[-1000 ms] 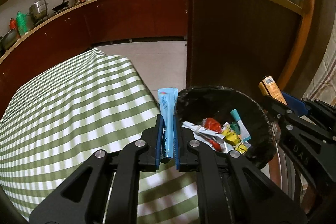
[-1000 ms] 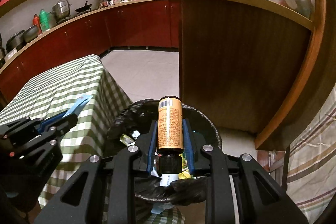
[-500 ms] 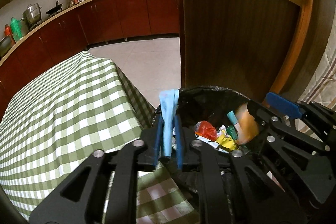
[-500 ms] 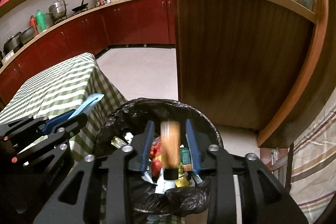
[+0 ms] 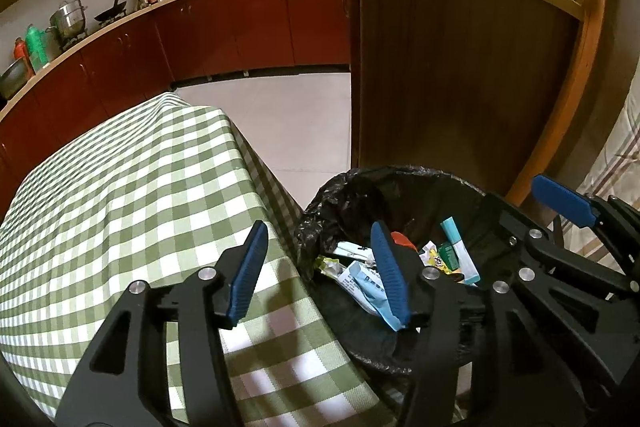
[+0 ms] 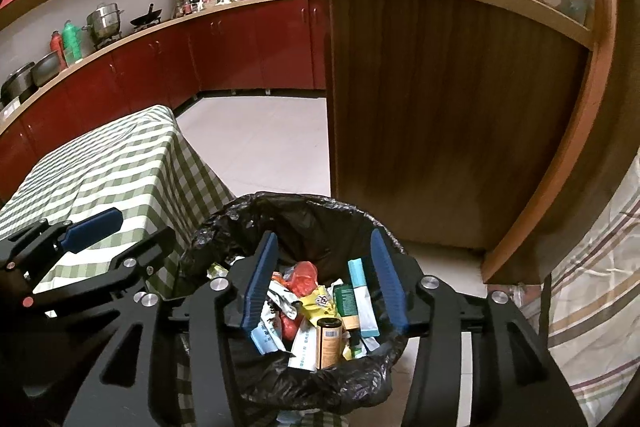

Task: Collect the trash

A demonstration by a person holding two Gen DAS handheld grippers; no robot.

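Both drops look done: left gripper [image 5: 320,269] and right gripper [image 6: 324,283] opening, empty, over the bin [image 6: 240,211]; tablecloth [image 5: 120,187] bare, near edge hidden.

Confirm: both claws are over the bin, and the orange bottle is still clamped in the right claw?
Not quite. The right wrist view shows the orange bottle lying in the bin among the wrappers, with nothing between the opening jaws of the right claw. The rest holds: both claws are over the bin, the left claw at its rim.
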